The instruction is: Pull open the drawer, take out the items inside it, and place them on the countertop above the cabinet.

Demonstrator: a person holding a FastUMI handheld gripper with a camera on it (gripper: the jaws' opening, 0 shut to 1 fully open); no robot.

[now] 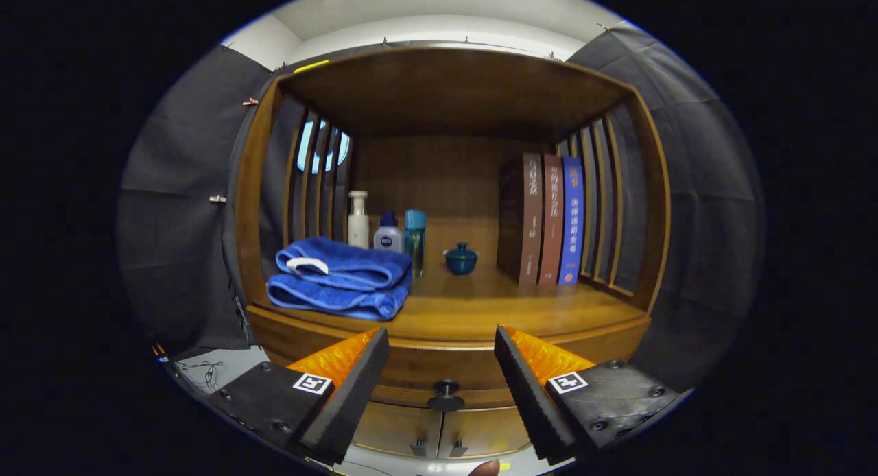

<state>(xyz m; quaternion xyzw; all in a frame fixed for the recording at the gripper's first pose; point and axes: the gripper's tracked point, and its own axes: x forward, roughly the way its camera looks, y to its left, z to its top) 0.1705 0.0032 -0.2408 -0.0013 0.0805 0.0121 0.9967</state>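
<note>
Step in hand: the approach to the drawer. The drawer appears to be shut, its front flush under the bench of the wooden cabinet; nothing has been drawn out of it, so its contents cannot be seen.

Gripper: jaws released, standing wide apart, grasping nothing. The dark round knob of the drawer sits between the two fingers and a little beyond their tips; neither finger touches it. The knob lies low in the gap, roughly central between the fingers.

Bench condition: already partly occupied. A folded blue towel lies at the front on one side; behind it stand a white pump bottle, a small white bottle with a blue cap and a teal bottle. A small lidded teal pot stands near the middle, and three books stand upright on the far side. The front middle of the bench, between towel and books, is bare wood and is the likely place for setting items down.

Below the drawer, two cabinet doors with small handles are partly visible; detail there is poor, as the fisheye view is strongly curved.

Next move, in my judgement: advance the gripper until the knob sits squarely between the fingers, close on it, then pull straight back. Alignment in height matters most, since a knob this small would slip out of an off-centre pinch.
</note>
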